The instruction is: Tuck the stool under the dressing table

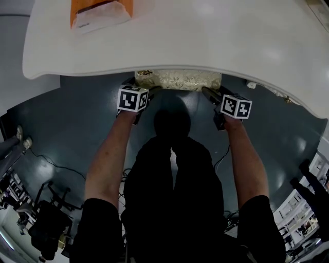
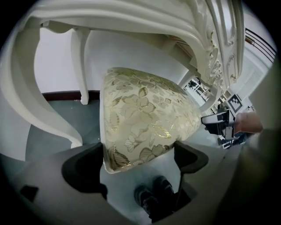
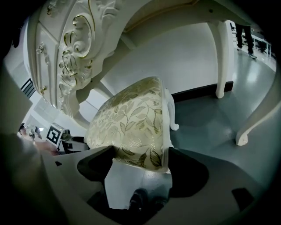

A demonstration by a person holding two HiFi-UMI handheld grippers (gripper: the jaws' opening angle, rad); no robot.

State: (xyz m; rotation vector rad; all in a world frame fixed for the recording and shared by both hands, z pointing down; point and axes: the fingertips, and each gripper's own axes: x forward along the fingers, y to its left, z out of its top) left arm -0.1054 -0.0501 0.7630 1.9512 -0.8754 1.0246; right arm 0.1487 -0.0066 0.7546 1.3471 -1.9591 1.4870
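As seen from above the person's shoulders, the stool (image 1: 177, 79) sits largely beneath the dressing table (image 1: 216, 41). Only the near strip of its gold-flowered seat shows past the glossy white top. The left gripper (image 1: 145, 92) and right gripper (image 1: 209, 94) meet that strip at its two ends, above a dark, shiny blue-grey floor (image 1: 67, 128). An orange packet (image 1: 100, 13) lies on the top toward its left.

Left gripper view: both jaws press against a corner of the seat, one on each side, clamping it. A curved white table leg (image 2: 30, 96) sweeps down at left. Behind it runs a white wall (image 2: 57, 66) with a dark skirting board (image 2: 61, 94).

Right gripper view: the jaws likewise pinch the seat's other corner. Carved, gilt-edged scrollwork (image 3: 74, 57) on the table's front hangs overhead at left. A slim back leg (image 3: 224, 57) stands against the wall, and a person's legs (image 3: 243, 33) show far off on the gleaming floor.
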